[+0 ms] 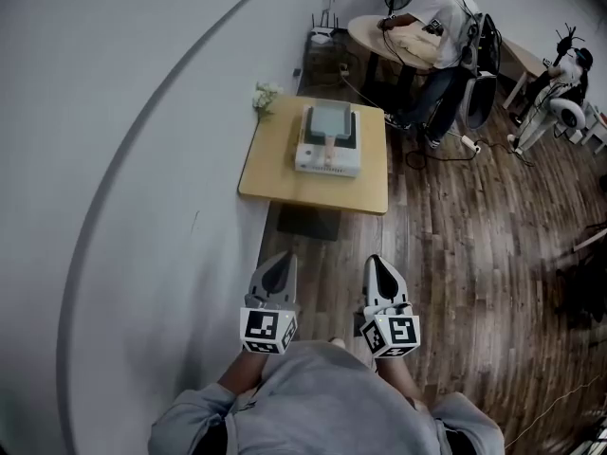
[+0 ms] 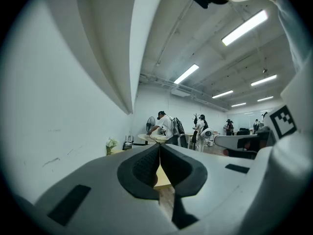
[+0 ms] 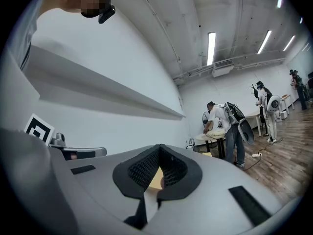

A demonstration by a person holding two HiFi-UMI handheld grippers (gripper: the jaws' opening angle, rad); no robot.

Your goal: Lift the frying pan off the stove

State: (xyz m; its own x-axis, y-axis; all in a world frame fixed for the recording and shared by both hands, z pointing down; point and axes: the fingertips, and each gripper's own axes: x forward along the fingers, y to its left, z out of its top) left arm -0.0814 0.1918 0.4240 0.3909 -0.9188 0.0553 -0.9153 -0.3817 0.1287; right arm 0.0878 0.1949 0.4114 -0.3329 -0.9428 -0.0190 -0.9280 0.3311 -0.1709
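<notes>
A square grey frying pan [image 1: 332, 119] sits on a white portable stove [image 1: 328, 150], its pale handle pointing toward me, on a low wooden table [image 1: 275, 173] against the wall. My left gripper [image 1: 277, 265] and right gripper [image 1: 377, 263] are held close to my body, well short of the table, both shut with nothing between the jaws. In the left gripper view the left gripper [image 2: 159, 146] has its tips meeting, and a strip of the table [image 2: 163, 179] shows past them. The right gripper [image 3: 159, 148] looks the same in the right gripper view.
A small vase of white flowers [image 1: 265, 96] stands at the table's far left corner. Beyond it, a person [image 1: 446, 27] works at a round table [image 1: 389, 38] near a fan and cables on the wooden floor [image 1: 474, 235]. The white wall [image 1: 114, 159] runs along the left.
</notes>
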